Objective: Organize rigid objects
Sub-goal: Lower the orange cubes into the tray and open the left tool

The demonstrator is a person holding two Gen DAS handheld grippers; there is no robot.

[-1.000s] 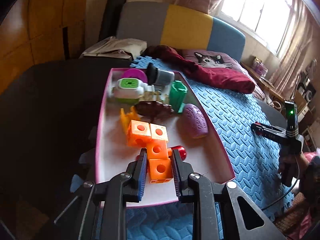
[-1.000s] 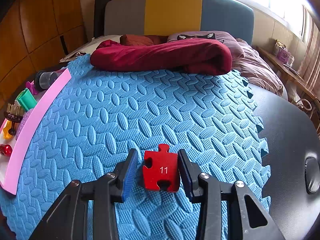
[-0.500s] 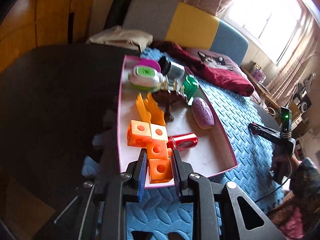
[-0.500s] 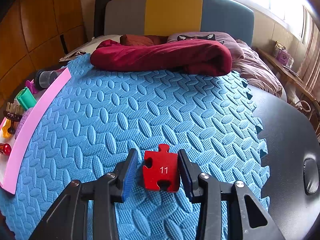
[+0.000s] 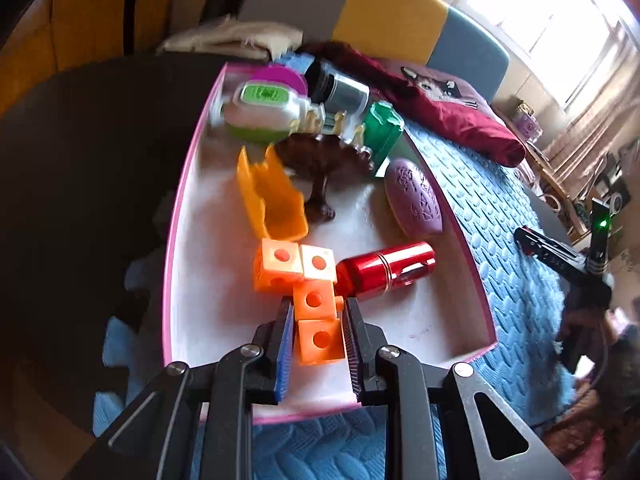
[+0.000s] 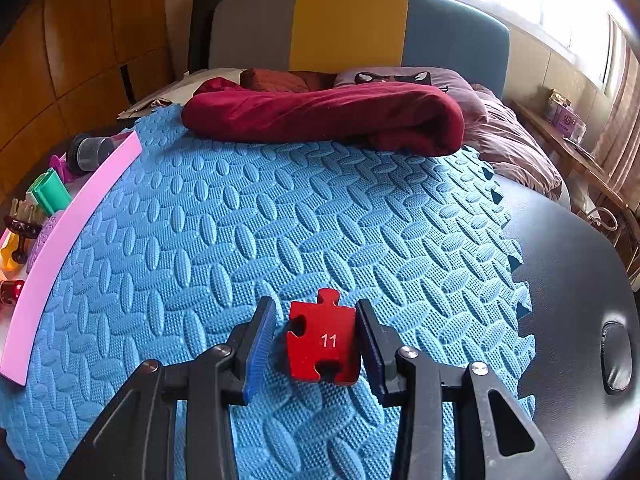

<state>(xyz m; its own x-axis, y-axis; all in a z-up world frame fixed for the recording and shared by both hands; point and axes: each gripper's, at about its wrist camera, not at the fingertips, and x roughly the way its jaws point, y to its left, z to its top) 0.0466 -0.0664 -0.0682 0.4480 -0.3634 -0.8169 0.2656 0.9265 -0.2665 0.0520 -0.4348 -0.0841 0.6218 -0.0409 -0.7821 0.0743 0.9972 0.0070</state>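
An orange chain of linked cubes [image 5: 316, 300] is clamped between the pads of my left gripper [image 5: 318, 316], which is shut on its nearest cubes low over the white, pink-rimmed tray [image 5: 172, 240]. The far cubes lie beside a red metal cylinder [image 5: 384, 270]. On the blue foam mat [image 6: 280, 208] lies a red puzzle piece [image 6: 322, 340] marked 11, between the fingers of my right gripper [image 6: 316, 308]. The right pad is against it, and a narrow gap shows at the left pad. The right gripper [image 5: 528, 240] also shows at the right of the left wrist view.
The tray also holds an orange scoop [image 5: 272, 200], a brown toy [image 5: 320, 160], a purple oval [image 5: 414, 198], a green block [image 5: 382, 130], a grey cup [image 5: 340, 90] and a green-white container [image 5: 264, 108]. A maroon cloth [image 6: 328, 116] lies at the mat's far edge. Dark tabletop [image 6: 580, 280] borders the mat.
My left gripper has sunk toward the tray with the orange cubes in it, and the tray looks larger and nearer. The right gripper and the puzzle piece have not moved.
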